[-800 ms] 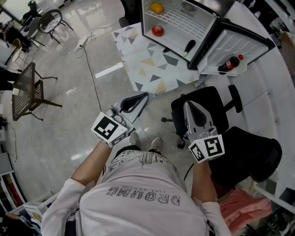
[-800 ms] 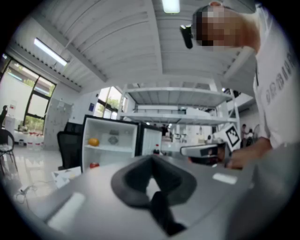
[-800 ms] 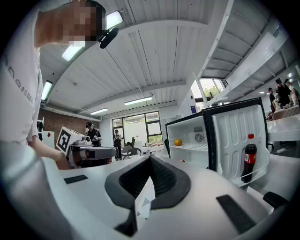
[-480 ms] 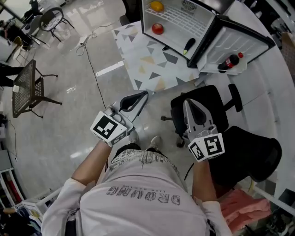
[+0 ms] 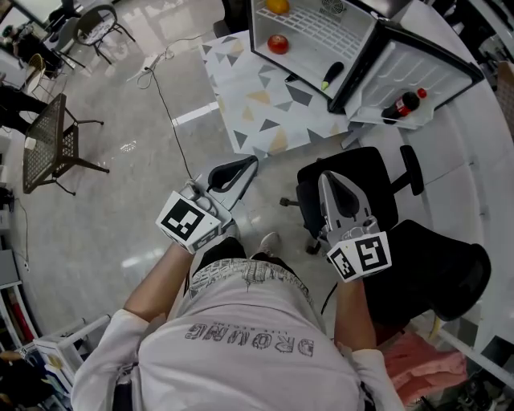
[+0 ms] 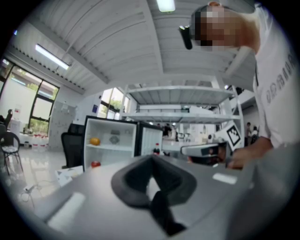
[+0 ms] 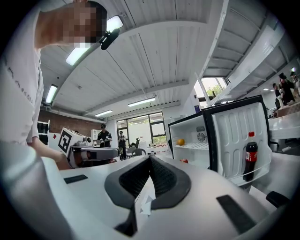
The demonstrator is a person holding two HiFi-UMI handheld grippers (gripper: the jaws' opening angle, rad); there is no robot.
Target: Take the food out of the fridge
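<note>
A small white fridge stands open at the top of the head view, its door swung to the right. Inside it are an orange on the upper shelf, a red fruit below, and a dark green-tipped item at the front edge. A cola bottle sits in the door rack. My left gripper and right gripper are both shut and empty, held level in front of the person, well short of the fridge. The fridge, orange and bottle also show in the right gripper view.
A black office chair stands under my right gripper, between me and the fridge door. A triangle-patterned mat lies before the fridge. A cable runs over the floor at left, near a mesh chair.
The fridge has drifted slightly toward the top of the head view and the person's feet have shifted. Both grippers keep the same pose, shut.
</note>
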